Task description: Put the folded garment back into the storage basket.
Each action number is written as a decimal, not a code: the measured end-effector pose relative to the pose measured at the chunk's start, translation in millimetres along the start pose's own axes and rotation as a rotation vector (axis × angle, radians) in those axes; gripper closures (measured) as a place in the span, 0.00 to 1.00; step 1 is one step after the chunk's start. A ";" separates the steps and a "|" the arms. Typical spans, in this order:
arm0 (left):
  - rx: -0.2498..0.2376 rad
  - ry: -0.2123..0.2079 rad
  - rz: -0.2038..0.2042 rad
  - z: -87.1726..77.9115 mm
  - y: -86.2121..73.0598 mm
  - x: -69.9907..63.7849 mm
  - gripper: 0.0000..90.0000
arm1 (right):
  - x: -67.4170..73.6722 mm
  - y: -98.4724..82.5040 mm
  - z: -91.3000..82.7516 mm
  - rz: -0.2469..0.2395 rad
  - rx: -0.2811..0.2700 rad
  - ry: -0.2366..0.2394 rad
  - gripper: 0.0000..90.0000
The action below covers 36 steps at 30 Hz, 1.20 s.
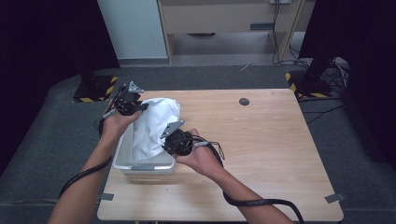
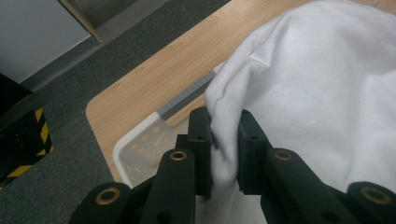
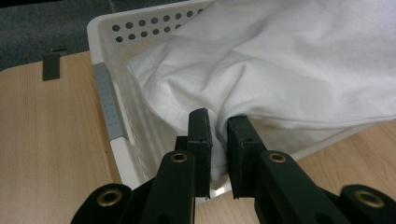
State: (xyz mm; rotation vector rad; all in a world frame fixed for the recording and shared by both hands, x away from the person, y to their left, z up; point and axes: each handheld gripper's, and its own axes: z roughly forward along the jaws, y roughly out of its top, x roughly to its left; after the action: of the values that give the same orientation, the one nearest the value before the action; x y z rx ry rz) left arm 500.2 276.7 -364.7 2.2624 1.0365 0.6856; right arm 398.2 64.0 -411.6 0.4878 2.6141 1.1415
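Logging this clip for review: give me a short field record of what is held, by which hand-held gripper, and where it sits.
surface: wooden table
container: white perforated basket at the table's left side
item: white cloth, bunched, partly in the basket and hanging over its rim
left hand-held gripper: shut on a fold of the cloth
right hand-held gripper: shut on the cloth's edge by the basket rim
cloth state: lifted between both, not flat
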 end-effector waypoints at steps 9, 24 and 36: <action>0.004 -0.006 -0.007 2.3 -6.1 2.8 0.88 | 3.1 1.9 7.2 -0.007 0.006 0.007 0.90; 0.018 -0.007 -0.018 7.4 -17.3 7.6 0.88 | 6.8 2.0 15.6 -0.007 0.017 0.017 0.90; 0.036 -0.014 -0.027 14.7 -24.7 10.5 0.88 | 8.3 0.5 24.2 0.007 0.031 0.021 0.90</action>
State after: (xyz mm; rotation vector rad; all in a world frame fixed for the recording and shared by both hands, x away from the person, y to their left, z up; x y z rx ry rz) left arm 503.1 294.6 -389.3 2.2762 1.0789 0.6434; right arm 399.2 83.6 -428.0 0.4941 2.6533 1.1162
